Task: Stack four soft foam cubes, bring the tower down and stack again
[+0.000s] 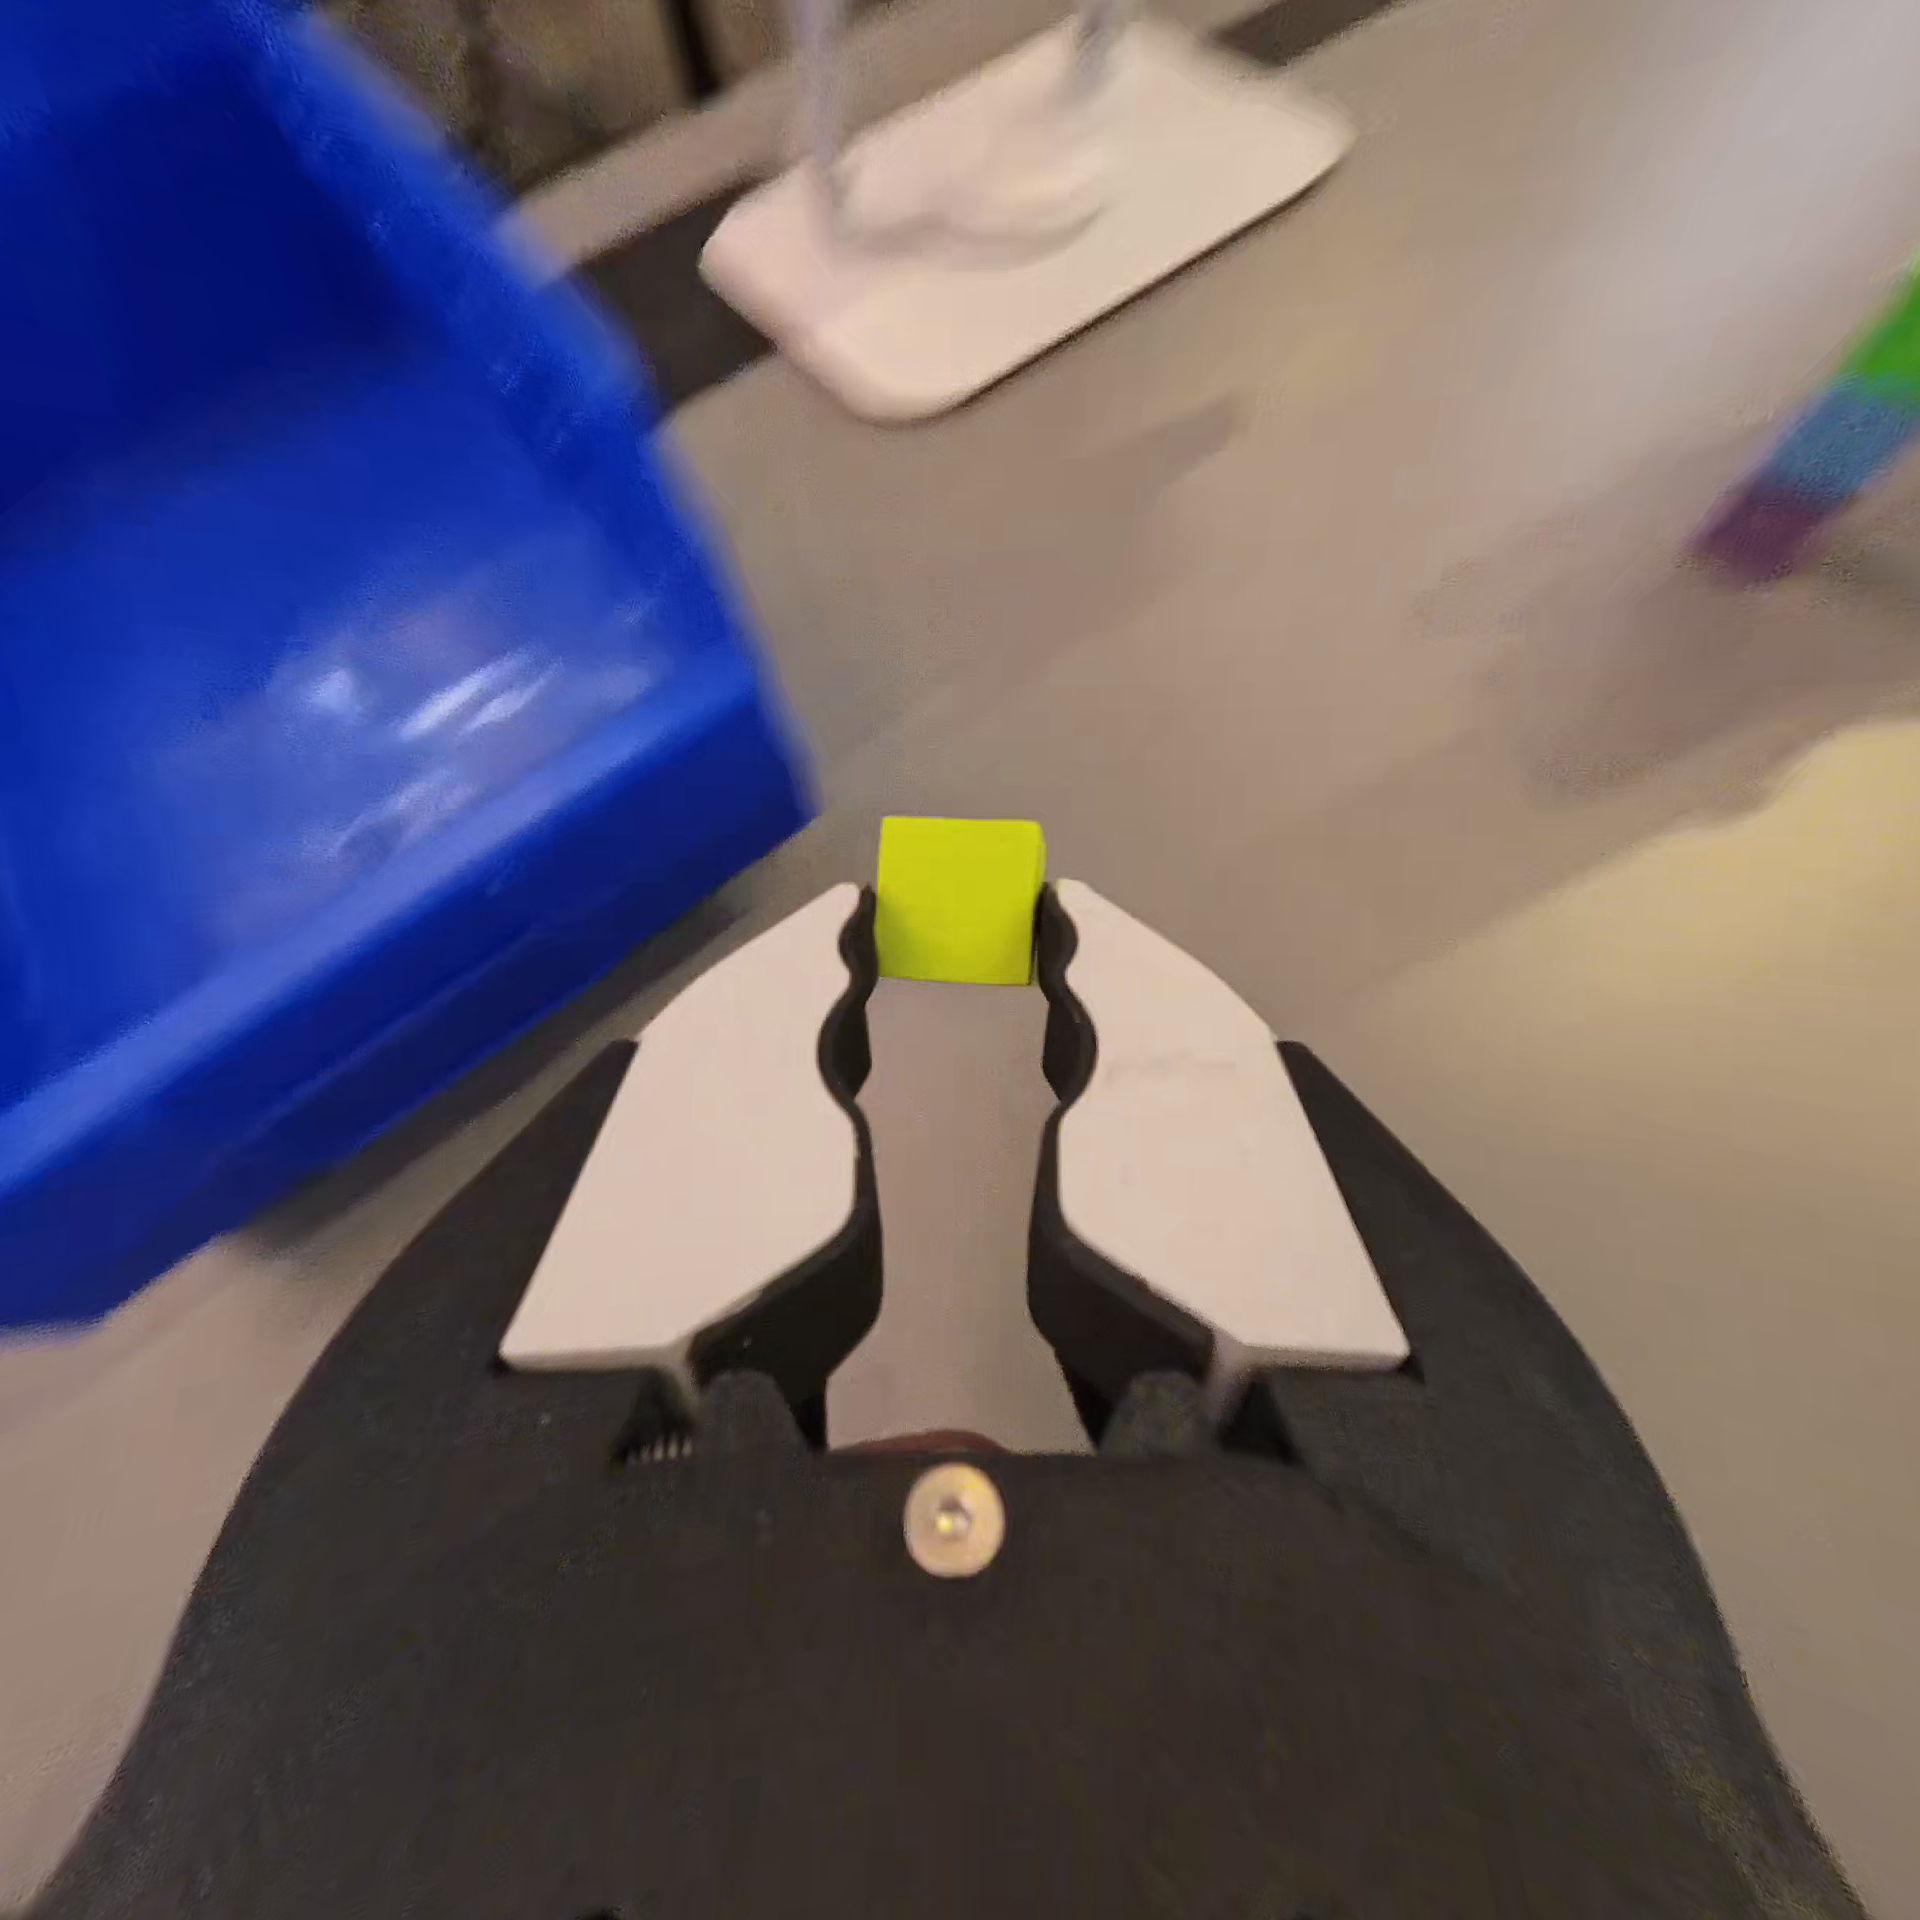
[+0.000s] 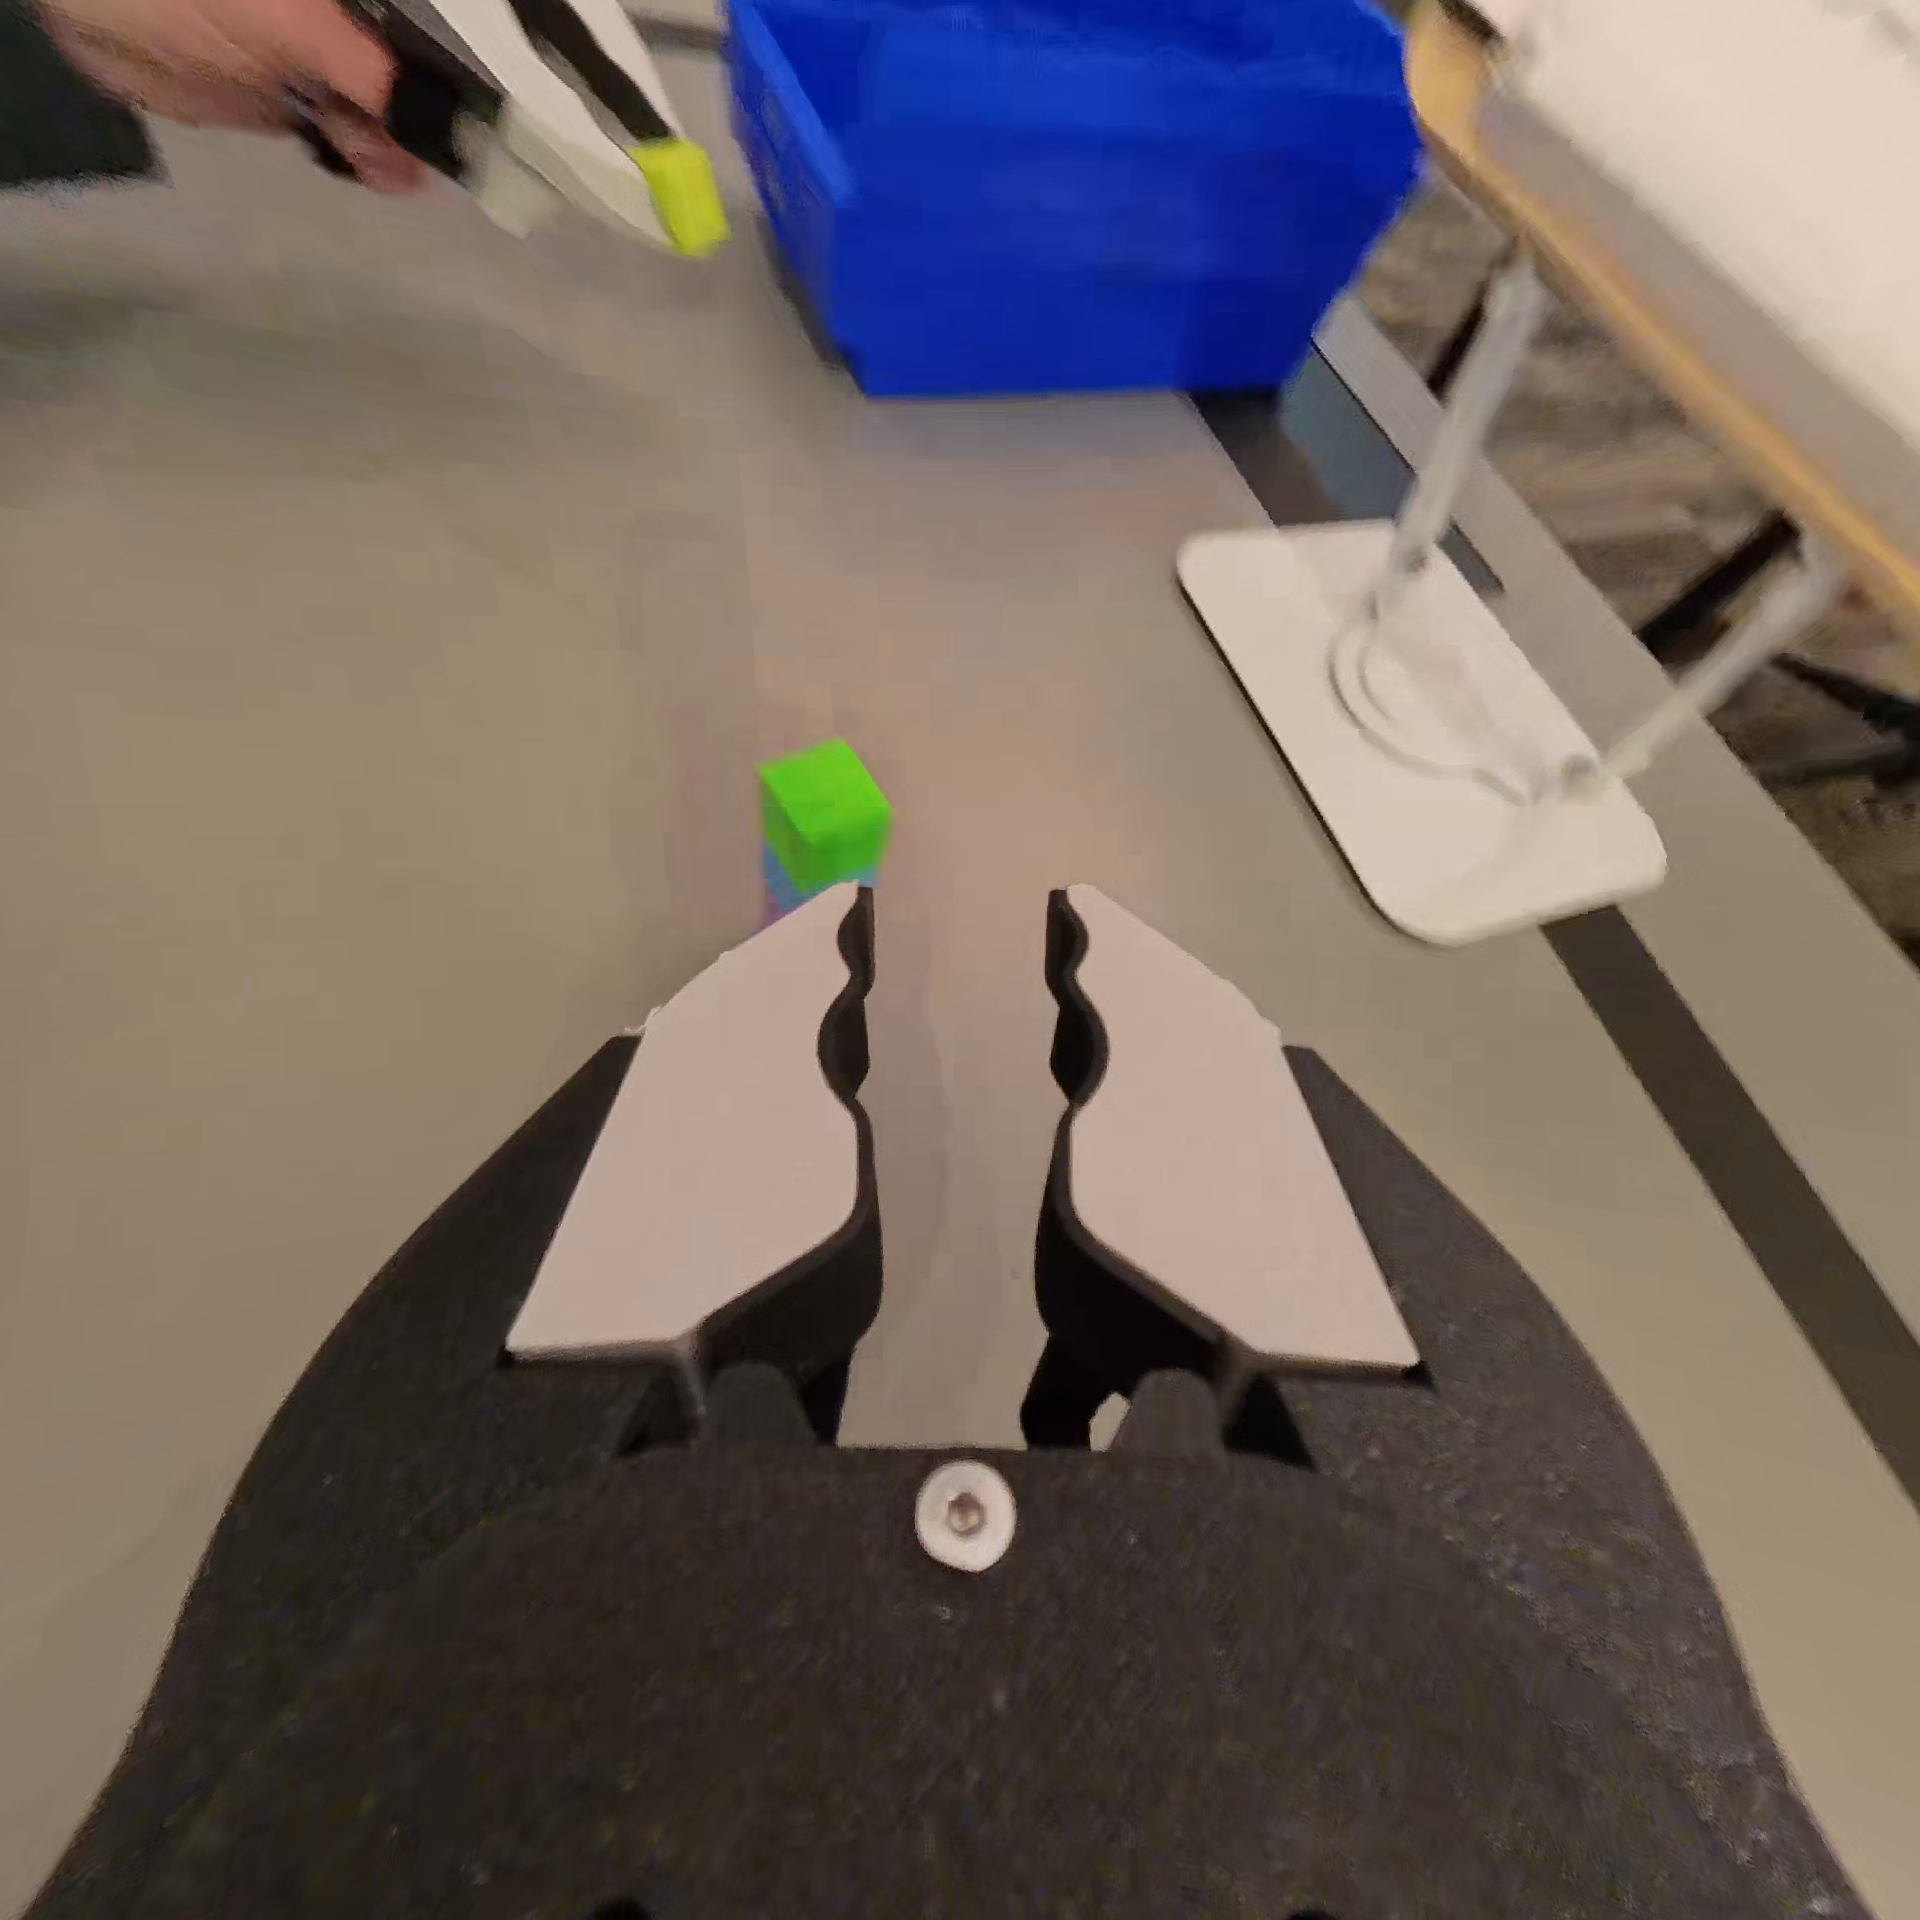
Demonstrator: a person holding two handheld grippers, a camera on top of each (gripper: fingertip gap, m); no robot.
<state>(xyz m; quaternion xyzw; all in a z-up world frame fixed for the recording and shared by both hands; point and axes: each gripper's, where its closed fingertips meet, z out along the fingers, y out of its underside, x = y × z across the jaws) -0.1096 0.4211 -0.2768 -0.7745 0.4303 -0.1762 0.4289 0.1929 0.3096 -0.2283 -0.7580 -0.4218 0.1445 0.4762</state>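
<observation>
Clearly the left gripper point(image 1: 956, 925) has its jaws clamped on the sides of a yellow cube point(image 1: 956, 902), leaving its underside free, probably so it can be set flat on the stack. The three-cube tower point(image 2: 821, 826), green on top, stands on the surface point(image 2: 416, 623) near the blue bin point(image 2: 1070, 208). The right gripper point(image 2: 961, 914) hangs above and beside the tower with jaws apart and nothing between them, perhaps to keep clear.
</observation>
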